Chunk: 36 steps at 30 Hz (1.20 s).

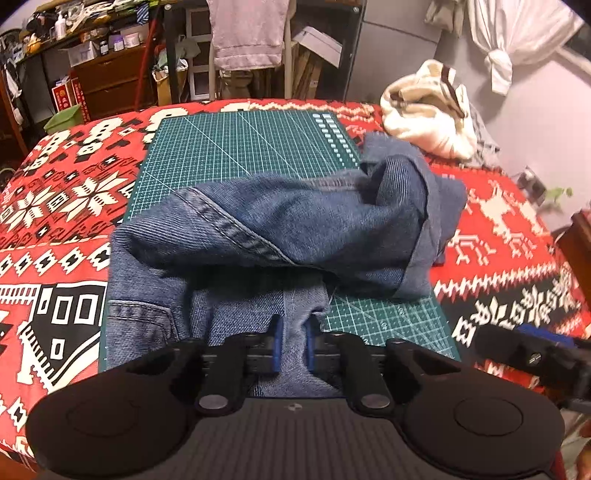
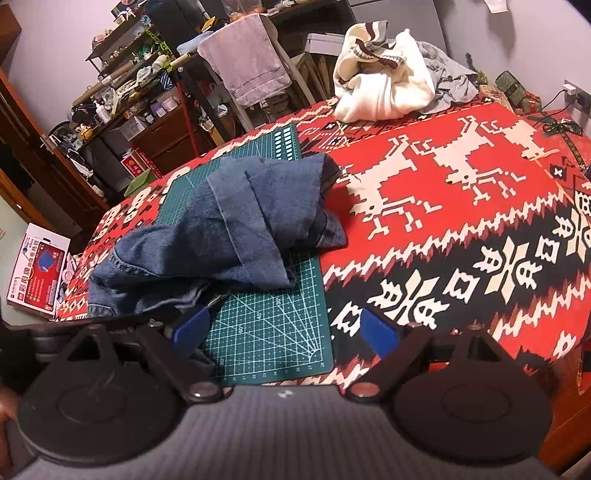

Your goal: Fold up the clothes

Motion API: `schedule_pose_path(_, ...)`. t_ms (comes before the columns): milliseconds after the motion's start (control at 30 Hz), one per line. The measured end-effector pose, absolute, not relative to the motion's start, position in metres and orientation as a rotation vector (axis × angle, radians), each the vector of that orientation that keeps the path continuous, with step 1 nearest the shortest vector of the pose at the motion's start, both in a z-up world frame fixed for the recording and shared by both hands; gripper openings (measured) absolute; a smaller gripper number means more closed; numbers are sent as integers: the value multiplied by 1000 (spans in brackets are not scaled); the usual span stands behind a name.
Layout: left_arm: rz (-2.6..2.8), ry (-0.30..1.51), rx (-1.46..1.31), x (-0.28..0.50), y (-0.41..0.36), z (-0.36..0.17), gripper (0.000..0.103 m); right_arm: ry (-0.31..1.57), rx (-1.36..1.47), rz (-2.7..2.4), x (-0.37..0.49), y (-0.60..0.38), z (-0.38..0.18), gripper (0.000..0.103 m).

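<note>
Blue jeans (image 1: 280, 229) lie bunched on a green cutting mat (image 1: 243, 147), one leg thrown back over the rest. My left gripper (image 1: 293, 345) is shut on a fold of the jeans at their near edge, denim pinched between its blue pads. In the right wrist view the same jeans (image 2: 229, 229) sit on the mat (image 2: 273, 332) to the left. My right gripper (image 2: 286, 332) hangs open over the mat's near right corner, nothing between its fingers; its left pad (image 2: 190, 328) is close to the denim's edge. The right gripper's body (image 1: 535, 354) shows at the left view's right edge.
A red, white and black patterned cloth (image 2: 461, 206) covers the table. A pile of cream and grey clothes (image 2: 384, 85) sits at the far right corner, also (image 1: 428, 110). A towel (image 1: 247, 33) hangs on a chair behind. Cluttered shelves stand at back left; a box (image 2: 37, 273) lies on the floor.
</note>
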<state>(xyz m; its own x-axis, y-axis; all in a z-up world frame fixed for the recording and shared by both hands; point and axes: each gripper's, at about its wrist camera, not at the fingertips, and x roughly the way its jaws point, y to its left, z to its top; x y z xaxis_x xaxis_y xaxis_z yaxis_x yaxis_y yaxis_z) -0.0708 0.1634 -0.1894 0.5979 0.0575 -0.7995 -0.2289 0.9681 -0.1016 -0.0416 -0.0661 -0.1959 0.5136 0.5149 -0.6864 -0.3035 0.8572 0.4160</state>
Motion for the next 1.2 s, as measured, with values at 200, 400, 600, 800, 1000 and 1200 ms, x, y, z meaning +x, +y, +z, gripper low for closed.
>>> schedule_pose_path(200, 149, 840, -278, -86, 184, -167, 8, 911, 249, 508, -44, -58, -196, 91)
schedule_pose_path(400, 155, 797, -373, -102, 207, -152, 8, 902, 228, 524, -48, -47, -191, 91)
schedule_pose_path(600, 165, 712, -418, -120, 228, -125, 7, 899, 210, 540, -52, -34, -187, 89)
schedule_pose_path(800, 218, 634, -464, -144, 261, -104, 7, 897, 187, 570, -56, -18, -183, 82)
schedule_pose_path(1000, 296, 610, -491, -160, 295, -103, 7, 903, 171, 591, -59, -2, -182, 78)
schedule_pose_path(1200, 340, 623, -542, -167, 317, -115, 7, 913, 183, 622, -59, 11, -184, 74)
